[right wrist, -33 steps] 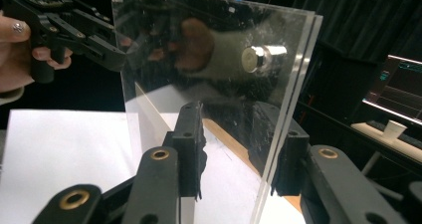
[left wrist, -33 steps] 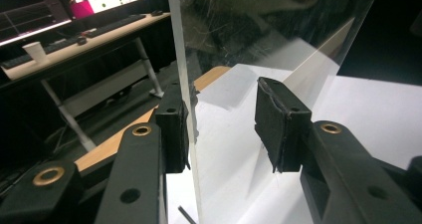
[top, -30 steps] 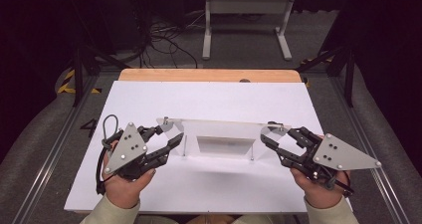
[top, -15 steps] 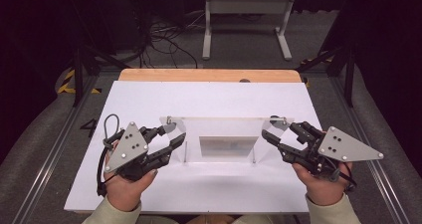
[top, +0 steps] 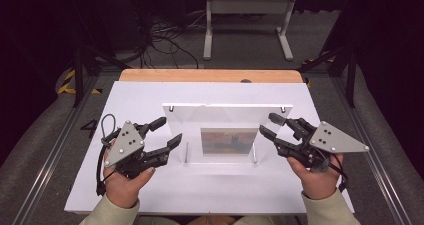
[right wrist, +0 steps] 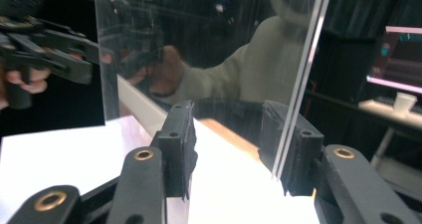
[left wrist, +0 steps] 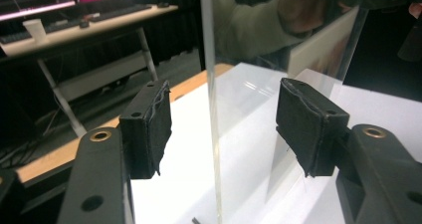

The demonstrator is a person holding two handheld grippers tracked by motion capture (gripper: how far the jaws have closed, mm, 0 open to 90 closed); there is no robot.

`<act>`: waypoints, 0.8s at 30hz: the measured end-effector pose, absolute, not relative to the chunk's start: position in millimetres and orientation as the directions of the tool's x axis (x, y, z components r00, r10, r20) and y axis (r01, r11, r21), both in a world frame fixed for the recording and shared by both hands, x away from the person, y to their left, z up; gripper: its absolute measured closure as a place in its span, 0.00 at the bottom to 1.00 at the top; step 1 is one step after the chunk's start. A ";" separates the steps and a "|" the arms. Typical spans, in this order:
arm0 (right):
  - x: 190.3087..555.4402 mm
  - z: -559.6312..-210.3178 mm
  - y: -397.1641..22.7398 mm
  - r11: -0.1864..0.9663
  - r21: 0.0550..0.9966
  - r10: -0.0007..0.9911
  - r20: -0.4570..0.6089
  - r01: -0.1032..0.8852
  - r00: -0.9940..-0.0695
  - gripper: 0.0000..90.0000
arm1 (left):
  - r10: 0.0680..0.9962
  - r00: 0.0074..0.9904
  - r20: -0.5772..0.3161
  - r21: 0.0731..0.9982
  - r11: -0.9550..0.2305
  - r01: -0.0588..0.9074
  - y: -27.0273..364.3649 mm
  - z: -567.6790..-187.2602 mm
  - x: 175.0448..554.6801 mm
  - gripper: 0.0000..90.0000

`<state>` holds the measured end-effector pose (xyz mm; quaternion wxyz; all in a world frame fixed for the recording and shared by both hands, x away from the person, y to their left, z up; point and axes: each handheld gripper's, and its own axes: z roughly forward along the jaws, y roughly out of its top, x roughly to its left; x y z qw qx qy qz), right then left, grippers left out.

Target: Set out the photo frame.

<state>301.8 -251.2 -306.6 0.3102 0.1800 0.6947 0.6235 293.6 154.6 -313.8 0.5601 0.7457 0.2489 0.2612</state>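
The clear acrylic panel (top: 223,116) stands upright near the middle of the white board (top: 150,95), a little toward the board's near edge; being transparent, most of its face is hard to make out in the high view, where its top edge and the small fittings at its upper corners mark it best; a coloured picture (top: 229,140) shows low on or behind it, and which of the two cannot be told; its foot is partly hidden by glare. Its long axis runs left to right, parallel to the near edge of the board, with its flat faces turned toward the person and away.

In the left gripper view the panel's (left wrist: 215,109) side edge rises as a thin vertical line between the jaws and is cut off at the top; the left gripper (top: 165,133) has just been opening, and its pads (left wrist: 149,129) stand well apart with clear gaps on both sides, so it no longer clamps the sheet.

In the right gripper view the panel's (right wrist: 199,50) face mirrors the person's sleeve and hand, which blurs what lies beyond; its other side edge stands just at the right-hand pad (right wrist: 293,154), and contact cannot be told; the right gripper (top: 272,125) has also been opening, the left-hand pad clear of the sheet.
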 end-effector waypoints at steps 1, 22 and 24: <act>301.8 -306.6 -251.2 0.158 0.978 0.637 -0.206 -0.137 -0.743 0.61 | 0.664 0.740 0.111 0.965 -0.249 0.079 154.6 -313.8 293.6 0.42; 339.7 -334.4 -255.5 0.174 0.985 0.675 -0.131 -0.016 -0.726 0.63 | 0.683 0.728 0.061 0.935 -0.294 0.197 171.2 -351.0 310.1 0.39; 344.0 -338.4 -255.2 0.183 0.983 0.688 -0.129 -0.001 -0.714 0.62 | 0.686 0.725 0.053 0.934 -0.292 0.208 173.0 -353.5 311.1 0.38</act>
